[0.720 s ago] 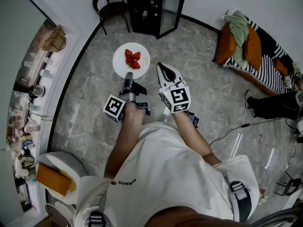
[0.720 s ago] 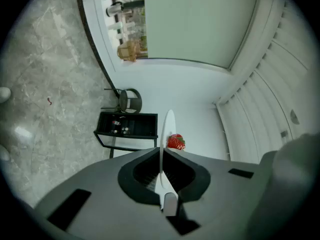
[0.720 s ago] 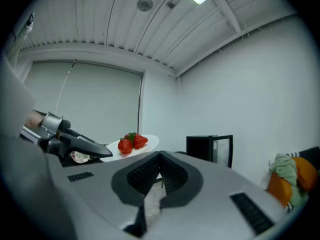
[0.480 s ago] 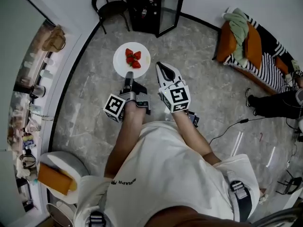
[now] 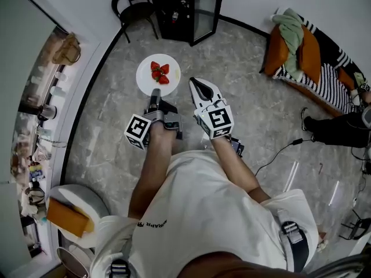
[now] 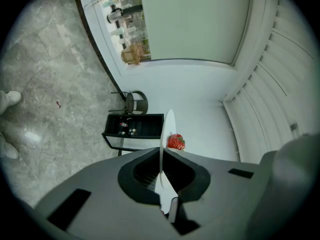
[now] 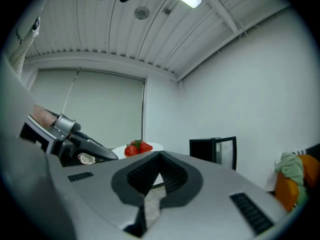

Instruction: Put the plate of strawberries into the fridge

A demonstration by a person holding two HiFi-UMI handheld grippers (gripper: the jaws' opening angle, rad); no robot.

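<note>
We are clamping the left gripper (image 5: 155, 92) on the near rim of the plate (image 5: 145, 81). The strawberries (image 5: 160, 73) are sitting on it, above the floor (image 5: 243, 80), short of the open black fridge (image 5: 177, 4). The right gripper (image 5: 199, 84) is hovering beside the plate, jaws together, carrying nothing.

Head view: camera on person's head, faces forward and steeply down; own torso, both arms and floor (image 5: 243, 86) below, whole room in wide angle.

Left gripper view: camera rides on left hand-held gripper (image 6: 161, 154), looks along jaws, rolled sideways: floor at frame left, wall (image 6: 200, 91) at right, plate (image 6: 168, 121) edge-on, very near.

Right gripper view: camera rides on right hand-held gripper (image 7: 160, 156), faces roughly level, tilted up; ceiling (image 7: 125, 29) fills top.

All three share plate, strawberries (image 7: 137, 148), black fridge (image 7: 212, 151). Head and left gripper views share chair (image 6: 136, 103).
</note>
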